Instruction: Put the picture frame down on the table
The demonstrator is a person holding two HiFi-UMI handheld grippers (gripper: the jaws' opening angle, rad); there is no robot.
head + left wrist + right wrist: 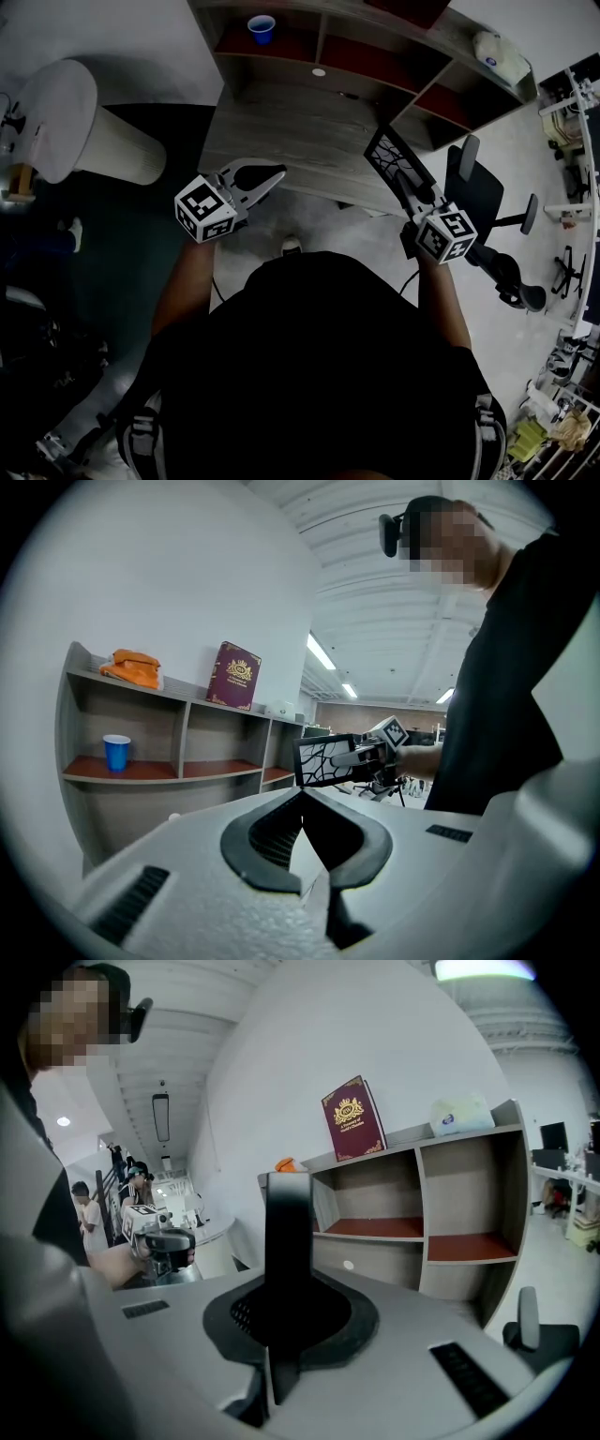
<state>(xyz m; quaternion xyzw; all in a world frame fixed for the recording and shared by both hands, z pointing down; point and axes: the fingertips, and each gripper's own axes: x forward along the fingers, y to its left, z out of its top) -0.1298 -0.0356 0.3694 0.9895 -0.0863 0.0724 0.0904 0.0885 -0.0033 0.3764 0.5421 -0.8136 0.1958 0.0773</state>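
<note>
Frame (394,159), black-rimmed, white panel with black branching lines, clamped edge-on in right gripper (405,185), held above grey wood-grain desk (281,122). Left gripper (274,176) jaws together, empty. Maroon book (353,1119) atop shelf (450,1185): gold crest, lettering unreadable.

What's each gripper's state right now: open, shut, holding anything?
Left gripper: shut, nothing between its jaws.
Right gripper: shut on the picture frame.
</note>
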